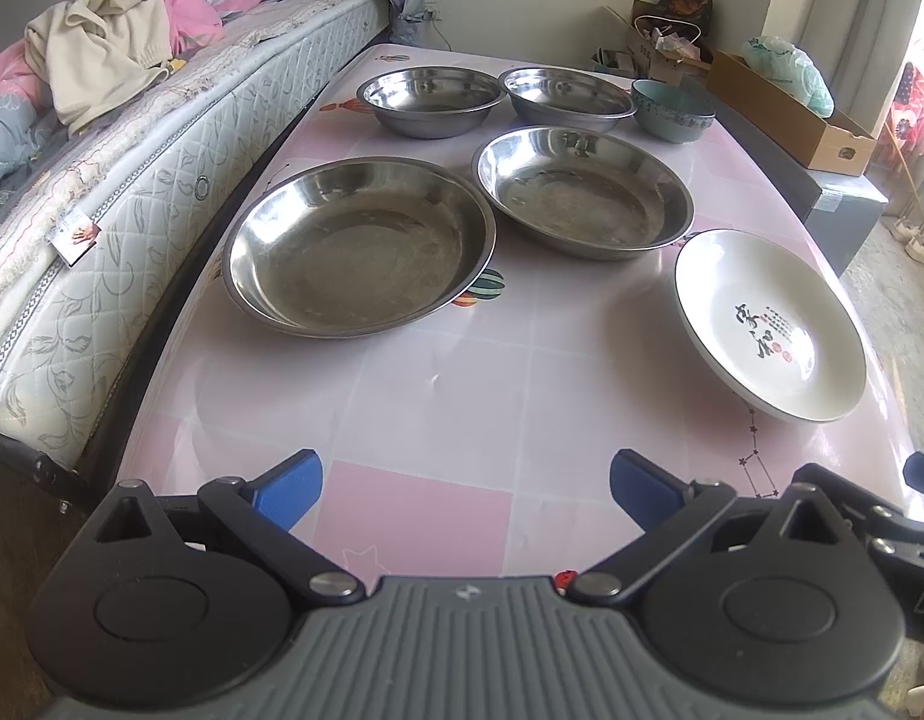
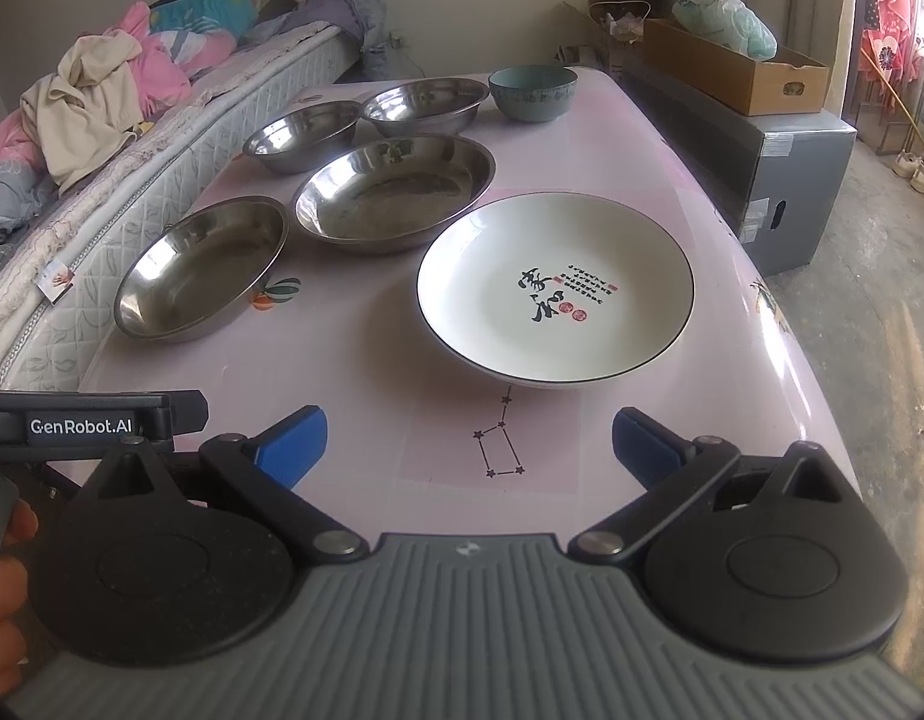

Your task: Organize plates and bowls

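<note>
On the pink table (image 1: 438, 408) lie two wide steel plates, one near left (image 1: 357, 246) (image 2: 201, 267) and one behind it to the right (image 1: 582, 189) (image 2: 396, 189). Two steel bowls (image 1: 432, 99) (image 1: 567, 97) stand at the back, also in the right wrist view (image 2: 300, 135) (image 2: 426, 105). A teal ceramic bowl (image 1: 672, 110) (image 2: 533, 92) stands at the far right. A white plate with black lettering (image 1: 768, 324) (image 2: 555, 291) lies near right. My left gripper (image 1: 465, 489) is open and empty at the near edge. My right gripper (image 2: 469, 447) is open and empty just short of the white plate.
A mattress (image 1: 132, 180) with heaped clothes (image 1: 114, 42) runs along the table's left edge. A grey box (image 2: 762, 180) with a cardboard tray (image 2: 738, 69) stands to the right of the table. Bare floor (image 2: 882, 330) lies beyond on the right.
</note>
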`<action>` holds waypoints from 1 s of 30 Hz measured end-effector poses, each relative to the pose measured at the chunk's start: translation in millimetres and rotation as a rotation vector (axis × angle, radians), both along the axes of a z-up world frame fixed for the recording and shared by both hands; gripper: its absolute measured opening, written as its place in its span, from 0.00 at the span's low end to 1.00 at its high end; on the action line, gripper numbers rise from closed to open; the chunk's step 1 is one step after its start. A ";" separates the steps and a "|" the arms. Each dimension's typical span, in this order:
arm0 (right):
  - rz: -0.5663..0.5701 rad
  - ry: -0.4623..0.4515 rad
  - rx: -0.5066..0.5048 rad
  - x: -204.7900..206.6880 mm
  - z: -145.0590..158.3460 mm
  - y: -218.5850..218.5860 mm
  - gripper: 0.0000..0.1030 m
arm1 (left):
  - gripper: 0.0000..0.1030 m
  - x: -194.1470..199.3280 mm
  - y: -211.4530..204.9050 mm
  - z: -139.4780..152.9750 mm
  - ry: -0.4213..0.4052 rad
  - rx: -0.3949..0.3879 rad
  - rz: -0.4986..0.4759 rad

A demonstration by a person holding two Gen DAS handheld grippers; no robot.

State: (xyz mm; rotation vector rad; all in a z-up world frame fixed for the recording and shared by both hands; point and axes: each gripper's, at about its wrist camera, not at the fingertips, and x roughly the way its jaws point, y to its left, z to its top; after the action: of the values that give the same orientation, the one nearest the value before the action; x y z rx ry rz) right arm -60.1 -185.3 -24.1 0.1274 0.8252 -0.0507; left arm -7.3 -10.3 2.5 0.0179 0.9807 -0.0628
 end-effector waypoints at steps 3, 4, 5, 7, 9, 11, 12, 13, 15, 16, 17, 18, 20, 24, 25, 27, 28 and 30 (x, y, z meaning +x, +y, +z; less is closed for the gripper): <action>0.001 0.003 0.000 0.0 -1.0 1.1 0.99 | 0.99 0.1 0.8 -1.0 0.003 0.001 0.002; 0.002 0.005 0.000 0.0 -1.4 1.3 0.99 | 1.00 0.4 0.7 -1.3 0.004 0.002 0.002; 0.002 0.008 0.000 0.2 -1.4 0.7 0.99 | 1.00 0.4 0.9 -1.5 0.005 0.001 0.003; 0.003 0.012 0.001 0.9 -2.1 0.6 0.99 | 1.00 0.9 0.9 -1.6 0.007 -0.002 0.004; 0.004 0.016 0.000 1.3 -2.3 1.4 0.99 | 0.99 1.4 0.8 -2.0 0.009 -0.002 0.005; 0.003 0.018 -0.002 1.1 -2.8 2.0 0.99 | 0.99 1.7 0.8 -2.2 0.011 -0.001 0.005; 0.003 0.019 -0.001 2.0 -2.7 1.7 0.99 | 0.99 1.8 0.7 -2.4 0.012 -0.001 0.005; 0.004 0.021 0.000 2.0 -2.9 1.7 0.99 | 0.99 1.8 0.6 -2.4 0.012 0.000 0.005; 0.004 0.023 0.001 2.2 -3.3 1.9 0.99 | 0.99 2.0 1.0 -2.9 0.013 -0.001 0.006; 0.004 0.025 0.001 2.5 -3.3 1.8 0.99 | 0.99 2.1 1.2 -3.2 0.014 -0.001 0.007; 0.004 0.026 0.001 2.7 -3.5 1.9 0.99 | 1.00 2.4 1.2 -3.4 0.015 -0.002 0.008; 0.004 0.028 0.001 3.3 -3.5 1.7 0.99 | 1.00 2.6 1.2 -3.8 0.017 -0.003 0.009; 0.006 0.030 0.002 3.7 -3.8 1.9 0.99 | 0.99 3.0 1.5 -4.7 0.021 -0.004 0.010; 0.009 0.037 0.002 4.3 -5.4 3.0 0.99 | 0.99 3.8 2.6 -5.5 0.026 -0.006 0.012; 0.009 0.039 0.002 4.8 -5.8 3.4 0.99 | 0.99 3.8 2.8 -5.6 0.027 -0.007 0.012; 0.010 0.041 0.003 5.7 -6.5 4.4 0.99 | 1.00 4.7 3.3 -6.3 0.028 -0.007 0.013; 0.010 0.043 0.002 6.3 -6.9 4.7 0.99 | 1.00 4.9 3.5 -6.7 0.030 -0.007 0.013; 0.011 0.045 0.002 7.4 -7.5 4.4 0.99 | 0.99 5.8 4.1 -7.6 0.033 -0.008 0.014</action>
State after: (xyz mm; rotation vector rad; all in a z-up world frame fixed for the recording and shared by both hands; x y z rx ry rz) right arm -52.7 -180.9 -31.6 0.1241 0.8710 -0.0424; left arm -1.4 -6.2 -5.1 0.0027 1.0134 -0.0544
